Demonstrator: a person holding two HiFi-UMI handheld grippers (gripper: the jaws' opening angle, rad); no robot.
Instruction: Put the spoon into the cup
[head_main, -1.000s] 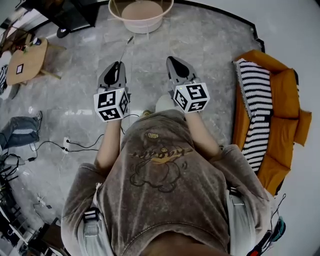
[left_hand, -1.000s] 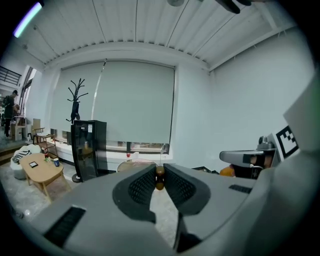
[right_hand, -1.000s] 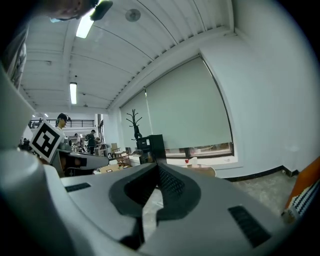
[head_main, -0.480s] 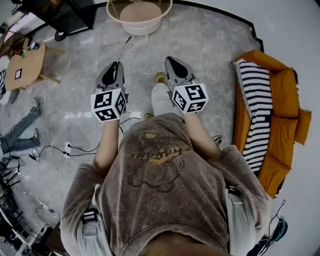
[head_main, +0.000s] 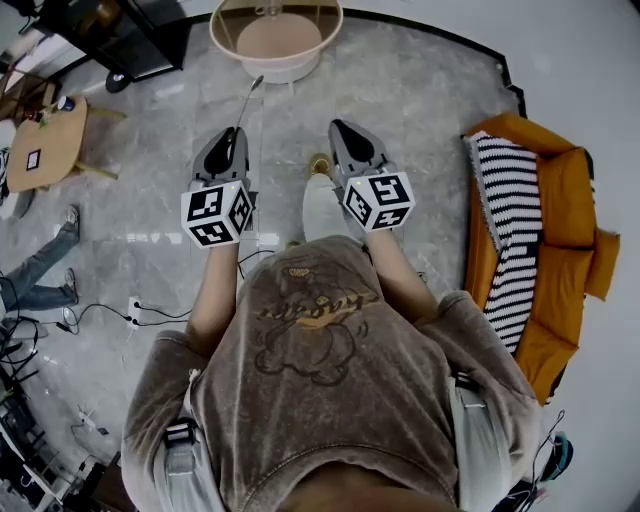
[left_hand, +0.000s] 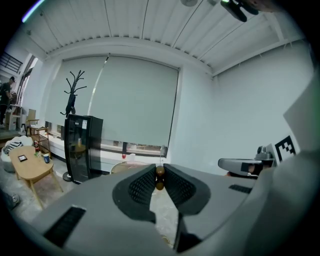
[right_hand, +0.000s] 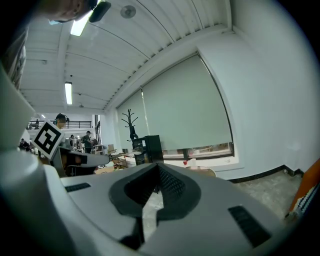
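Note:
In the head view my left gripper (head_main: 236, 131) is held out in front of the person's chest, shut on a thin metal spoon (head_main: 250, 98) whose free end points toward a round pale table (head_main: 230, 40). The left gripper view shows my left gripper (left_hand: 160, 170) pinching the spoon (left_hand: 160, 184) by its brown beaded end. A small red item (left_hand: 124, 156) stands on the round table (left_hand: 120, 167); I cannot tell if it is the cup. My right gripper (head_main: 341, 128) is level with the left one, and in its own view my right gripper (right_hand: 157, 166) is shut with nothing in it.
An orange sofa (head_main: 565, 250) with a striped blanket (head_main: 515, 220) stands at the right. A small wooden table (head_main: 45, 145) and a black cabinet (head_main: 130, 35) are at the left, with cables (head_main: 150, 295) on the grey floor. Another person's legs (head_main: 35, 270) show at the left edge.
The person has stepped forward; the round table has come a little nearer and the sofa has slid back. Both grippers keep their pose, the left still on the spoon.

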